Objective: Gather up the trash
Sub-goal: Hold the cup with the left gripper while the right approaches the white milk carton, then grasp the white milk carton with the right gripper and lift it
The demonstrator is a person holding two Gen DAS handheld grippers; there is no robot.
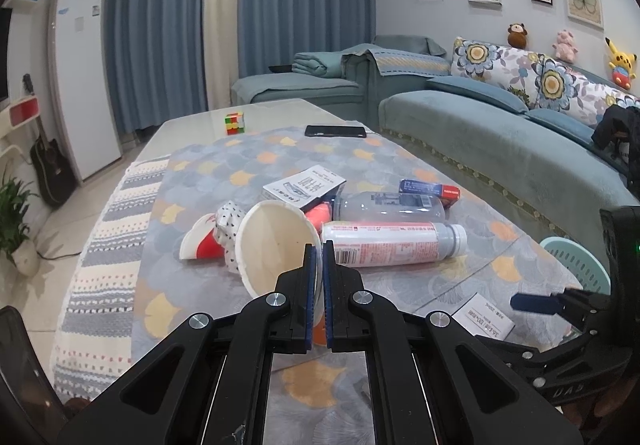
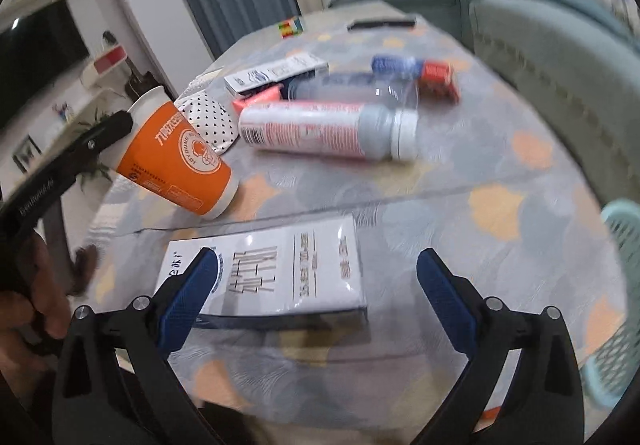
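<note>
Two grippers are working the littered table: the left gripper (image 1: pixel 319 245) is pinching the orange paper cup (image 2: pixel 176 155) by its rim for carrying, while the right gripper (image 2: pixel 316 277), fingers spread, is hovering over the white tissue pack (image 2: pixel 276 273), beside the mint basket (image 2: pixel 618 309).

Two bottles (image 1: pixel 394 243) (image 1: pixel 390 205), two paper cups (image 1: pixel 276 245) (image 1: pixel 198 241), two white cartons (image 1: pixel 304 185) (image 2: pixel 276 269), one phone (image 1: pixel 335 131), one puzzle cube (image 1: pixel 234 123).

Puzzle cube (image 1: pixel 235 123) — phone (image 1: pixel 335 131) — sofa (image 1: pixel 500 133)
</note>
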